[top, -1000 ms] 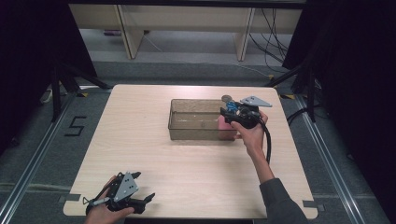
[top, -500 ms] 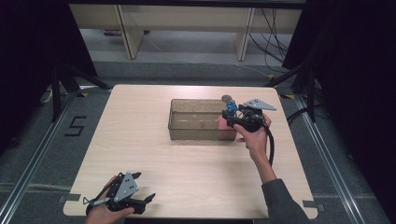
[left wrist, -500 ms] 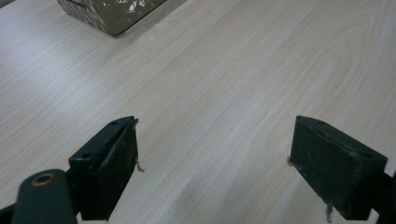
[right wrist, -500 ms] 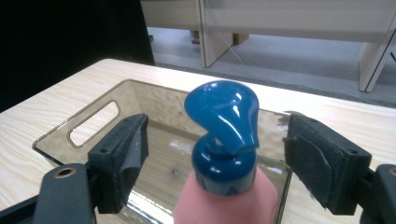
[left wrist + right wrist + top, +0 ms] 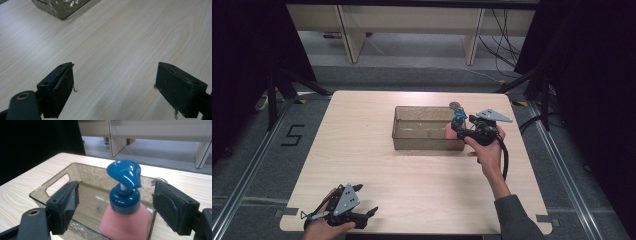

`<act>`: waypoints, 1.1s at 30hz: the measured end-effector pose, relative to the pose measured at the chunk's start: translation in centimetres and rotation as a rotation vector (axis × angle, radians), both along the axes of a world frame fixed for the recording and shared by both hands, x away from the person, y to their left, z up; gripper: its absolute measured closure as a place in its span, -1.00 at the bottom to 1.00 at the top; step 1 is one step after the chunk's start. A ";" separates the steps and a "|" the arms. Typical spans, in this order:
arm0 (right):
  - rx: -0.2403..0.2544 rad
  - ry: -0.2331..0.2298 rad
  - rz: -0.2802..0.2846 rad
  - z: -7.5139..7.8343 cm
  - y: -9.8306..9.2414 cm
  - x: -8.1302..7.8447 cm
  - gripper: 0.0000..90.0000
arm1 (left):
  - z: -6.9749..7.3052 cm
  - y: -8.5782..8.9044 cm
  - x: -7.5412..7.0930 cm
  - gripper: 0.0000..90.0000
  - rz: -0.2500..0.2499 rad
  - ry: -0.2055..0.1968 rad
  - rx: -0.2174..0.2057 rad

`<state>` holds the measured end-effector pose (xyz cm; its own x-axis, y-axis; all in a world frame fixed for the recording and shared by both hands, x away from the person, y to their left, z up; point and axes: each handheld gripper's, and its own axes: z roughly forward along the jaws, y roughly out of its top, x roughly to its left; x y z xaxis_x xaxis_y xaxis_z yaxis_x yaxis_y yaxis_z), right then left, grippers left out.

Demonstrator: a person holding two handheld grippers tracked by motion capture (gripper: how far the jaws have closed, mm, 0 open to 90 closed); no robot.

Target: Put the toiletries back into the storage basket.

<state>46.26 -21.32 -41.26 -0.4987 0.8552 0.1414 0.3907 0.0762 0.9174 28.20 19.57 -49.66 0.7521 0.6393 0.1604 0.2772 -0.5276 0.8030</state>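
Pump bottle released in the bin

The pink pump bottle (image 5: 126,220) stands between our right gripper (image 5: 115,202) pads, touching neither; its jaws have just been opening wide. Around it sits the clear bin (image 5: 62,173).

the pump bottle (image 5: 125,205) stands upright at the right end of the clear bin (image 5: 404,131) and blocks that corner; the rest of the bin floor is free. the wide table (image 5: 362,150) between bin and left gripper (image 5: 371,212) has nothing in the way
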 end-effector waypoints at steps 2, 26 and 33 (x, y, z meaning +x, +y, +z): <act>0.006 -0.006 0.000 -0.1 0.0 -0.1 -0.51 | 0.0 0.0 0.0 -0.67 -0.002 0.001 0.008; 0.002 0.001 0.004 -0.3 -0.6 -1.5 -0.51 | 0.1 0.1 0.1 -0.67 -0.012 0.002 0.026; 0.031 0.041 0.002 -0.5 -0.2 -2.1 -0.60 | 0.0 0.0 0.0 -0.67 0.000 0.002 -0.001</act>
<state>44.13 -21.52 -41.75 -0.4941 0.8489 0.1876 0.4275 0.0493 0.9027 28.23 19.55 -49.67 0.7525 0.6392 0.1585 0.2784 -0.5270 0.8030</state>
